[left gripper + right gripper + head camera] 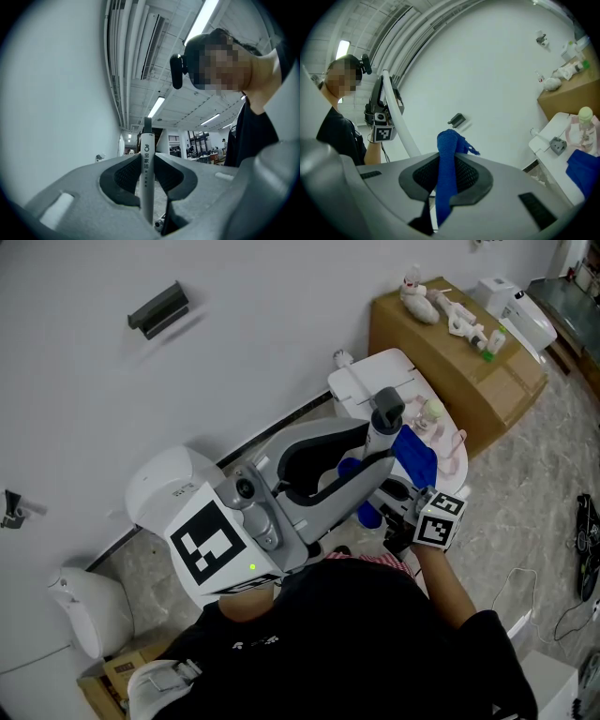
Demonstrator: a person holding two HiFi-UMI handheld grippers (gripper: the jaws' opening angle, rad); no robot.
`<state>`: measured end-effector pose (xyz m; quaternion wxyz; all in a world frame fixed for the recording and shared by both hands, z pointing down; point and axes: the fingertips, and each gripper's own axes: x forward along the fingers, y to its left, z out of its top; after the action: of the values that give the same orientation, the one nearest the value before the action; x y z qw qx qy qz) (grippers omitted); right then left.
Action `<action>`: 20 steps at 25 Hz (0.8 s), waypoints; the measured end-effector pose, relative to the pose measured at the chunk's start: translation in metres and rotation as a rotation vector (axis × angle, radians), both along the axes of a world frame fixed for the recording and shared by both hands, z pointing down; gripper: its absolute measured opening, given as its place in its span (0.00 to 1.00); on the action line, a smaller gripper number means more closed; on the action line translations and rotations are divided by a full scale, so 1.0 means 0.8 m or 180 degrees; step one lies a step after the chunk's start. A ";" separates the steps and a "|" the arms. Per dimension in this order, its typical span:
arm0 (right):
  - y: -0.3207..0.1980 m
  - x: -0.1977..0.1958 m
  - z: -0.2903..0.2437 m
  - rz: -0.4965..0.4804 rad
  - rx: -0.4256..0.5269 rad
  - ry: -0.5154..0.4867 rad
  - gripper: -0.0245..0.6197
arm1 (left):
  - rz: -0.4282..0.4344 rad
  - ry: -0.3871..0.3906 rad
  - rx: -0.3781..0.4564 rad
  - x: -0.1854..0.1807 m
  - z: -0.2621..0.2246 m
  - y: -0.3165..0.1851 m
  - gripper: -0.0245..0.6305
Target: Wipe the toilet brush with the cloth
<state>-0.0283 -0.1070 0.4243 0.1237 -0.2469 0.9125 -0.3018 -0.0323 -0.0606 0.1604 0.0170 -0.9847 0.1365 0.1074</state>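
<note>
The toilet brush's white handle [146, 140], printed with dark characters and ending in a dark tip, stands upright between the ribbed pads of my left gripper [145, 161], which is shut on it. In the head view that gripper [379, 448] reaches up and right to the handle's grey cap [387, 409]. My right gripper [447, 161] is shut on a blue cloth [449, 145] that sticks out past its jaws. The right gripper view also shows the handle [396, 119] slanting down toward those jaws. In the head view the right gripper [391, 510] lies lower right, partly hidden.
A white toilet [375, 381] stands by the wall with a bottle [433, 413] and another blue thing [412, 456] on it. A cardboard box [469, 362] with small items is at the upper right. A dark bracket [157, 307] hangs on the wall. Cables [586, 549] lie at the right.
</note>
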 end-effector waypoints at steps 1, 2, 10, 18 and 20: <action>-0.001 0.002 -0.001 0.0032 0.0007 -0.0003 0.14 | -0.0006 0.0000 -0.0005 0.000 0.001 -0.001 0.18; -0.003 0.005 -0.001 0.0067 0.0019 0.0006 0.14 | -0.0014 0.0005 -0.0005 -0.001 0.002 -0.002 0.18; -0.004 0.026 -0.011 0.0295 0.0162 0.0153 0.14 | -0.0099 0.0010 -0.0013 -0.003 0.009 -0.008 0.18; -0.008 0.041 -0.050 0.0447 0.0400 0.0117 0.14 | -0.0230 -0.0069 -0.0001 -0.006 0.018 -0.020 0.18; -0.009 0.043 -0.066 0.0457 0.0481 0.0090 0.14 | -0.0263 -0.0079 -0.0002 -0.006 0.018 -0.025 0.18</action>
<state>0.0060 -0.1140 0.3718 0.1503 -0.3058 0.9143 -0.2190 -0.0374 -0.0803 0.1752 0.0228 -0.9794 0.1769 0.0943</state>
